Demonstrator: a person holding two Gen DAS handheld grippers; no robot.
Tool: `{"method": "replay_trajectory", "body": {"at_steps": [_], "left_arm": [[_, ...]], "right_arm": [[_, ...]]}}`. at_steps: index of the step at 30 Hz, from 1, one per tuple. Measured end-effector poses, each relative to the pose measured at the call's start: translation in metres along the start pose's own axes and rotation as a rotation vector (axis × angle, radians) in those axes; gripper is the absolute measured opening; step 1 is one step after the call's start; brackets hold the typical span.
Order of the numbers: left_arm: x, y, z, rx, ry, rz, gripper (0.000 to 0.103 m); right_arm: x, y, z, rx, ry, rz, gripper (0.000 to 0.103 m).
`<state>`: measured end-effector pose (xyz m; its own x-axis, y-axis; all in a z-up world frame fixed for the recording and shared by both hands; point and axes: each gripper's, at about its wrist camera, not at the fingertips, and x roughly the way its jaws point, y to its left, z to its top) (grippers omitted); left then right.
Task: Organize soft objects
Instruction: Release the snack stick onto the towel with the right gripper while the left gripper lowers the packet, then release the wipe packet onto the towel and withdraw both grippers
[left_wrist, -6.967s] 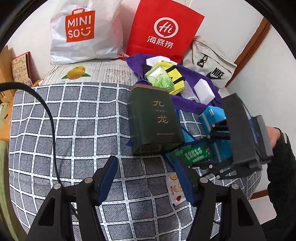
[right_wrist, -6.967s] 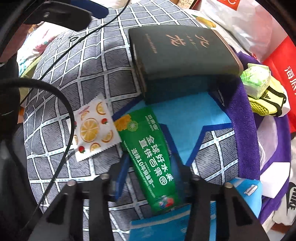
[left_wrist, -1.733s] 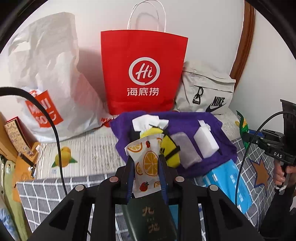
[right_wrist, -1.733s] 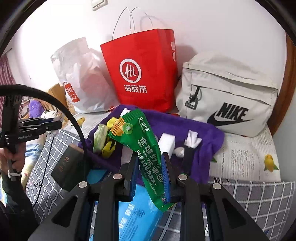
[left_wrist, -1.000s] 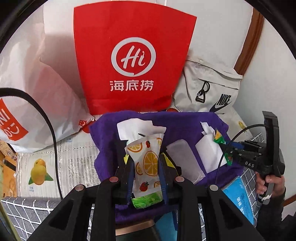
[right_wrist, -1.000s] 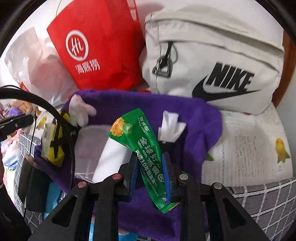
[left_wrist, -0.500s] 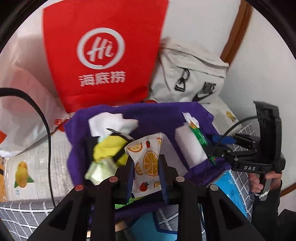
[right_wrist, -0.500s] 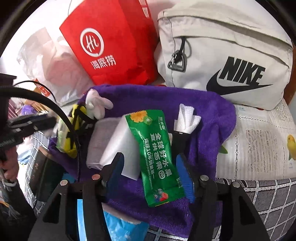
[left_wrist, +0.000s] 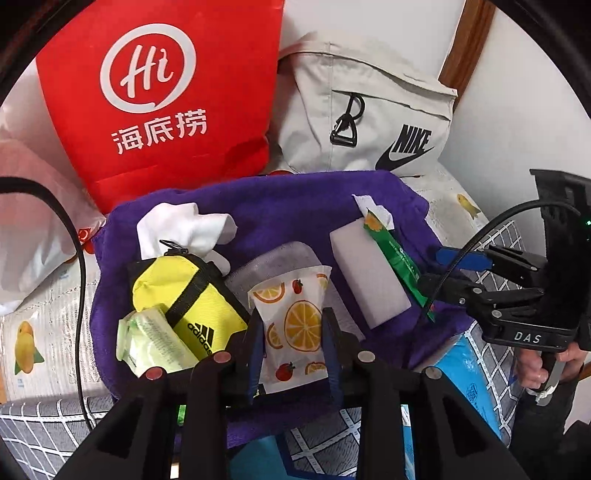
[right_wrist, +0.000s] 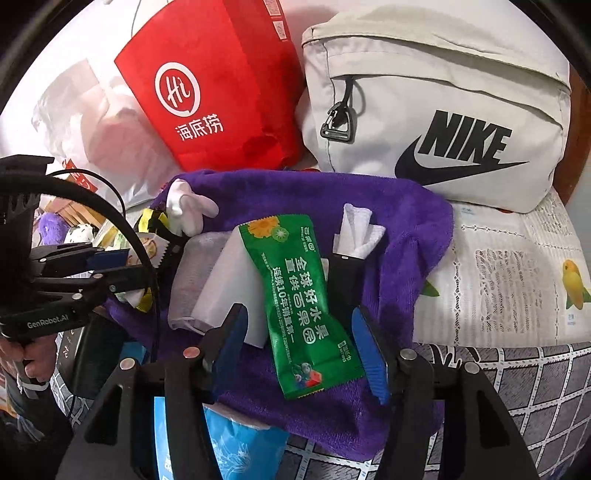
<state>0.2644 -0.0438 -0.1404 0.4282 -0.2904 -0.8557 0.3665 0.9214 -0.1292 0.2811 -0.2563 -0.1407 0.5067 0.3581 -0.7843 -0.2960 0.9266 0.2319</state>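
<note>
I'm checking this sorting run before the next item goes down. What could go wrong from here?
1. The left gripper is opening with the orange-print packet between its fingers; it may slide onto the yellow pouch or off the purple towel.
2. The green packet leans on the white block, so it may slip.
3. The open right gripper straddles that packet and could drag it.
</note>
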Motion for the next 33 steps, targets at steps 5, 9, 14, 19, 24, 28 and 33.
{"method": "replay_trajectory", "body": {"at_steps": [5,9,14,19,24,28,33], "left_arm": [[0.004,-0.003,0.000,0.004,0.010,-0.004,0.031],[0.005,-0.005,-0.001,0.008,0.011,-0.015,0.043],[-0.002,-0.008,0.001,0.012,-0.009,-0.024,0.060],[-0.019,-0.012,0.000,0.023,-0.027,0.012,0.069],[-0.050,-0.007,-0.004,-0.002,-0.067,0.083,0.081],[-0.079,-0.003,-0.010,-0.031,-0.103,0.131,0.089],[-0.123,-0.006,-0.025,-0.061,-0.144,0.170,0.100]], "right_arm": [[-0.001,0.002,-0.001,-0.006,0.003,-0.008,0.058],[-0.001,0.005,-0.001,-0.021,0.003,-0.024,0.058],[-0.004,0.009,0.000,-0.051,-0.006,-0.071,0.058],[-0.011,0.013,0.007,-0.048,-0.022,-0.127,0.063],[-0.025,0.023,0.010,-0.039,-0.020,-0.166,0.068],[-0.056,0.040,0.001,-0.049,-0.074,-0.188,0.090],[-0.103,0.067,-0.017,-0.057,-0.186,-0.187,0.101]]}}
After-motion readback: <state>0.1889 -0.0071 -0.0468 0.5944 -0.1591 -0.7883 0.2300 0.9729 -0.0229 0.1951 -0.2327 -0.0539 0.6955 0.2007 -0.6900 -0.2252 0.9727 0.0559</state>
